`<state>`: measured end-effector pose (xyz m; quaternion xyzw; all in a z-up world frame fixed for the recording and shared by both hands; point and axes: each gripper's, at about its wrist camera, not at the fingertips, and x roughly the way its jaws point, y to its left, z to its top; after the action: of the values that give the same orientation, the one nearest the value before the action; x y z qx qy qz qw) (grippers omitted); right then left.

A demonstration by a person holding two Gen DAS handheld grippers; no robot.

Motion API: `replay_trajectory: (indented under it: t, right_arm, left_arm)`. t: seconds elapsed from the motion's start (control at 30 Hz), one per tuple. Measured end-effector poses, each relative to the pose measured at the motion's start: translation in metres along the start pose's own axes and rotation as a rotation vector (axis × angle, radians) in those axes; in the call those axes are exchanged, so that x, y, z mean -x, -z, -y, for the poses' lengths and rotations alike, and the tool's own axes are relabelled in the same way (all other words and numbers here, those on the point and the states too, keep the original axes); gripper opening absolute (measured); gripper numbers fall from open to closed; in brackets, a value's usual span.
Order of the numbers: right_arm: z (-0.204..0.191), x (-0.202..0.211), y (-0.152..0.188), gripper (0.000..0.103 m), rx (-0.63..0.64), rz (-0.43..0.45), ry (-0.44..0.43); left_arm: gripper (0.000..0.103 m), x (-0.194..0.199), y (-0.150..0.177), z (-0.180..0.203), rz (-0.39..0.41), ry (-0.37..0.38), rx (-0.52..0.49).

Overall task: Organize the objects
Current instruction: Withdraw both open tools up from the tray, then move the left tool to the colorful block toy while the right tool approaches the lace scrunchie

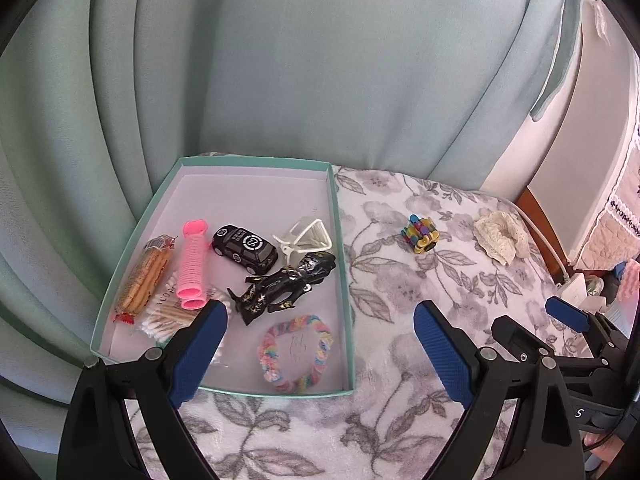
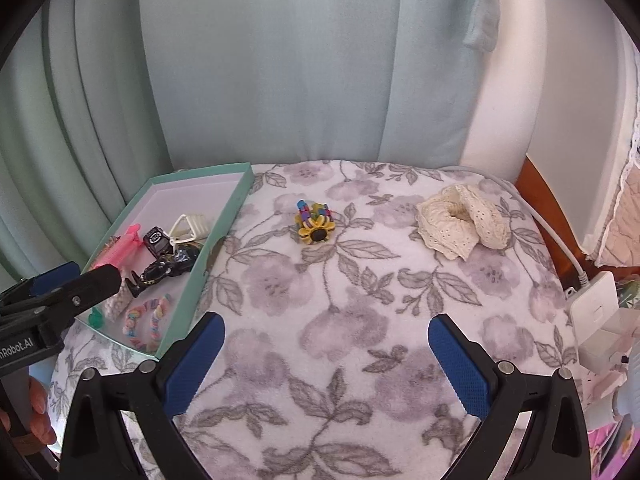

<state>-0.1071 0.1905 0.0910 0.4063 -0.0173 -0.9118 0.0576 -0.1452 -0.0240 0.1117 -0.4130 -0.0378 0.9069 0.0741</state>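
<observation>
Tidying so far: most small things lie in the green box (image 1: 344, 280) on the left of the flowery blanket (image 2: 340, 320).
In the box: a toy car (image 1: 245, 249), pink curler (image 1: 192, 264), black clip (image 1: 280, 288), white clip (image 1: 306, 236), rainbow hair band (image 1: 296, 354), snack pack (image 1: 144, 276) and cotton swabs (image 1: 160, 318).
Left to do: the colorful flower clip (image 2: 314, 222) and the lace scrunchie (image 2: 464, 226) sit far out on the blanket, right of the box.
Left gripper (image 1: 320, 340): wide, holding nothing, near the box.
Right gripper (image 2: 326, 354): wide, holding nothing, over bare blanket.
My guess: nearly done.
</observation>
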Motion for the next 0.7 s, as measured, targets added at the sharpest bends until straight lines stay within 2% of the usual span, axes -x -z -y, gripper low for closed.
replay_trajectory:
  t: [0.53, 0.7]
  right_arm:
    - [0.070, -0.015, -0.020, 0.103, -0.092, -0.002, 0.088]
    - [0.086, -0.025, -0.026, 0.103, -0.113, -0.006, 0.104]
  left_arm:
    - [0.095, -0.030, -0.027, 0.061, -0.031, 0.062, -0.055]
    - [0.094, -0.044, -0.035, 0.073, -0.048, 0.105, -0.056]
